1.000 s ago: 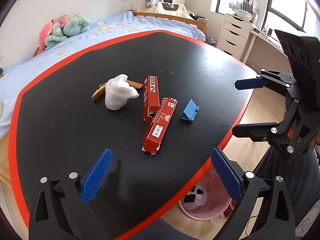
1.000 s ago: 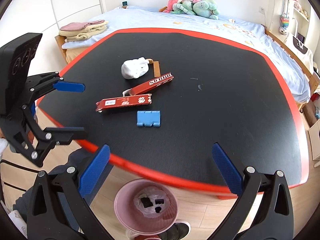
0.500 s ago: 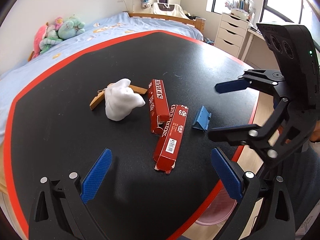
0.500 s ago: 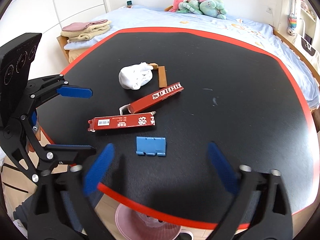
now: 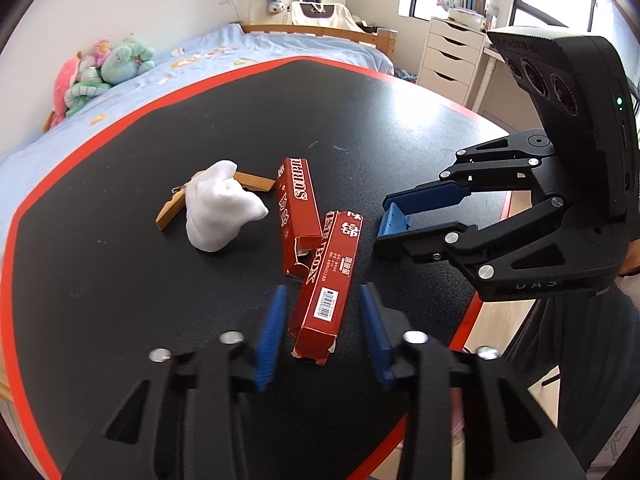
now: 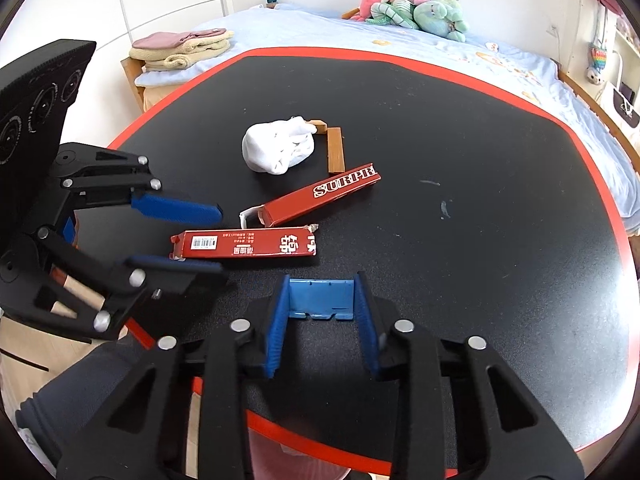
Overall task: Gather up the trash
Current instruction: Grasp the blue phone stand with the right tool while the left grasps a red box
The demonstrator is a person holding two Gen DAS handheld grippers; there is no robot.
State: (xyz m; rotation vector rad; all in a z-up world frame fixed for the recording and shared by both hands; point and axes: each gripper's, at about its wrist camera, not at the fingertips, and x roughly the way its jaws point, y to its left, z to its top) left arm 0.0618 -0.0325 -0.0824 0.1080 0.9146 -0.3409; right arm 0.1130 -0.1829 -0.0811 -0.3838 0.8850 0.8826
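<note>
On the black, red-edged table [image 5: 120, 280] lie two red cartons, a white crumpled cloth [image 5: 218, 212] and a blue plastic piece [image 6: 322, 300]. The nearer red carton [image 5: 328, 276] has its barcode end between the fingers of my left gripper [image 5: 322, 332]. Its jaws are closing, and a gap still shows on each side of the carton. My right gripper [image 6: 322, 316] is closing too, and its pads touch both ends of the blue piece. In the left wrist view the right gripper [image 5: 386, 222] has the blue piece [image 5: 394, 220] between its fingers. The second carton [image 6: 320, 196] lies just beyond.
A wooden strip [image 6: 335, 150] lies against the white cloth [image 6: 280, 148]. A bed with plush toys [image 6: 412, 4] runs along the table's far side, with folded towels [image 6: 184, 48] at one end. White drawers [image 5: 448, 60] stand by the window. The table's red edge lies just under both grippers.
Both grippers have come forward over the table edge and their jaws have narrowed from wide open. The left now straddles the carton's end and the right has closed onto the blue piece.
</note>
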